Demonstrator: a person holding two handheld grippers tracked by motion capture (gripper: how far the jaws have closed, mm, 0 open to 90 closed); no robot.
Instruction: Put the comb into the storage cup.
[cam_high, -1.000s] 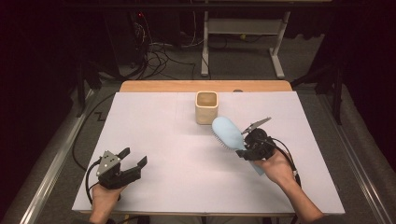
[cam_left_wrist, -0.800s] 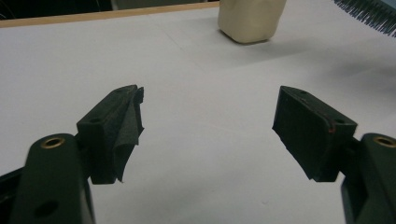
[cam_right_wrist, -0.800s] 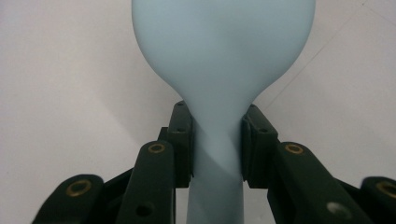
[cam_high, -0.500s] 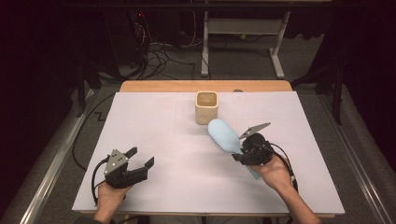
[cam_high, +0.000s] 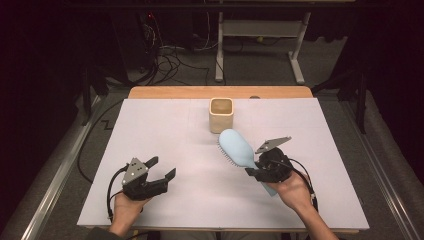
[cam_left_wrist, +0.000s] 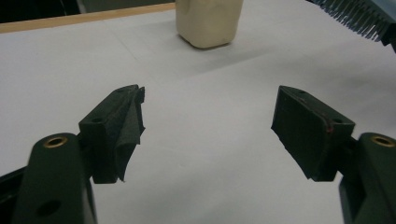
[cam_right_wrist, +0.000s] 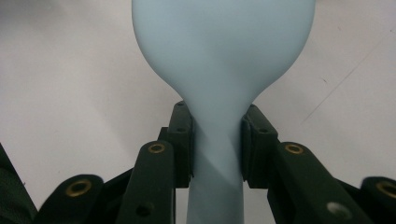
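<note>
Plastic is what you are carrying: a pale blue hairbrush (cam_high: 236, 148), held off the white desk (cam_high: 165, 125) just in front of the cream cup (cam_high: 221, 114), head toward the cup and bristles facing your left. Your right tongs (cam_right_wrist: 217, 140) are clenched on the narrow neck where handle meets head, one pad on each side. That is a sound place to grip, since the neck is stiff and slim enough to sit fully between the pads (the broad oval head would not). I judge the brush light and rigid, but its smooth, glossy back looks slippery, and the head's weight out front could make it swivel in the grip if you tilt quickly. Keep the clamp firm and turn slowly. The bristles are the soft, bendable part, so avoid pressing them against the cup's rim. Your left tongs (cam_left_wrist: 210, 126) stand released, well apart from the brush, nothing between them; their jaws have just been closing slightly.
</note>
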